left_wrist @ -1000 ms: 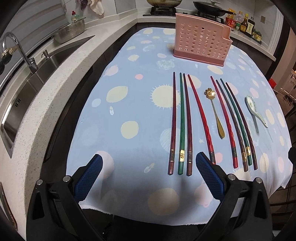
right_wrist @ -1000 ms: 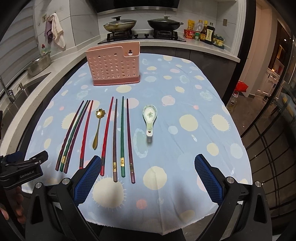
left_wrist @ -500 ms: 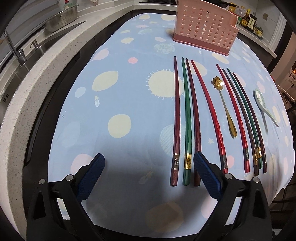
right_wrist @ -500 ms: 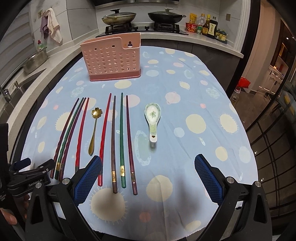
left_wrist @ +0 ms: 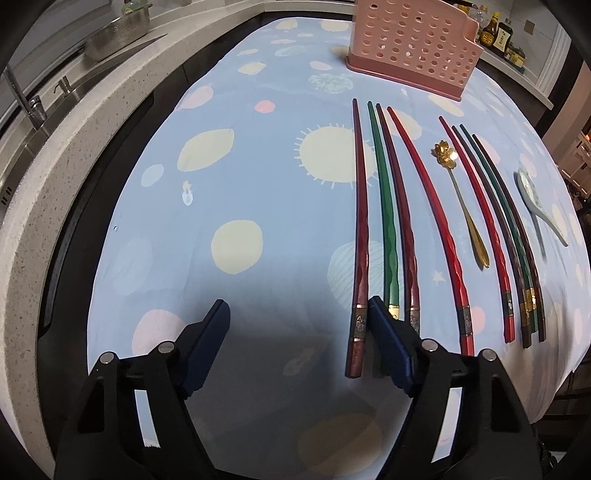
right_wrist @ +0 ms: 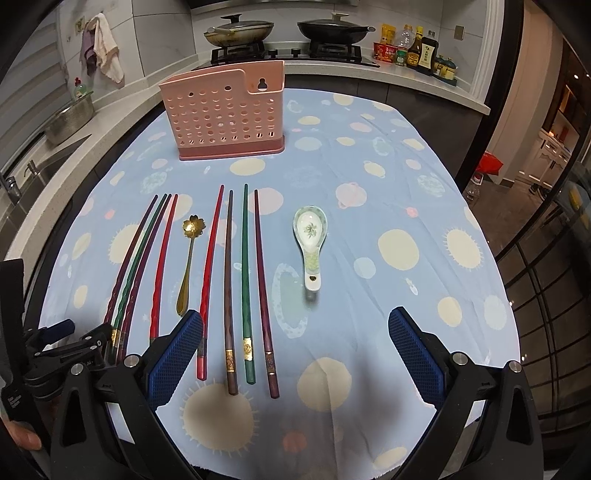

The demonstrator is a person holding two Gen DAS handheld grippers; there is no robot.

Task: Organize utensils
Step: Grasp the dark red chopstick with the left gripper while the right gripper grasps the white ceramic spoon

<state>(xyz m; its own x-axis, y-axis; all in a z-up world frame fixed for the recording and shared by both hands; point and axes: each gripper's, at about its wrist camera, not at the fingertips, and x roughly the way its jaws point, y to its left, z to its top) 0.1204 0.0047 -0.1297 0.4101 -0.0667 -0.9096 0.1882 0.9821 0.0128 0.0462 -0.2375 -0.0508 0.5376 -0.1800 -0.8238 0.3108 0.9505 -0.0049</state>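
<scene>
Eight chopsticks lie side by side in two groups on the blue spotted tablecloth (left_wrist: 240,177). My left gripper (left_wrist: 297,332) hangs low over the near ends of the left group, and its jaws are closing. The end of the outermost dark red chopstick (left_wrist: 360,229) lies between them, beside the right finger (left_wrist: 384,339), and the pads do not press on it. My right gripper (right_wrist: 295,350) stands open over the near ends of the right group of chopsticks (right_wrist: 243,266). A gold spoon (right_wrist: 188,258), a ceramic spoon (right_wrist: 310,236) and the pink perforated holder (right_wrist: 225,114) rest untouched.
A stone counter with a sink and tap (left_wrist: 29,107) runs along the left, bearing a metal colander (left_wrist: 114,33). Pans on a stove (right_wrist: 240,31) and sauce bottles (right_wrist: 413,51) stand beyond the table. The cloth's front edge hangs just below both grippers.
My left gripper has sunk toward the cloth and come up to the chopstick ends, its jaws narrowing. The right gripper has crept slightly nearer the chopsticks, still wide.
</scene>
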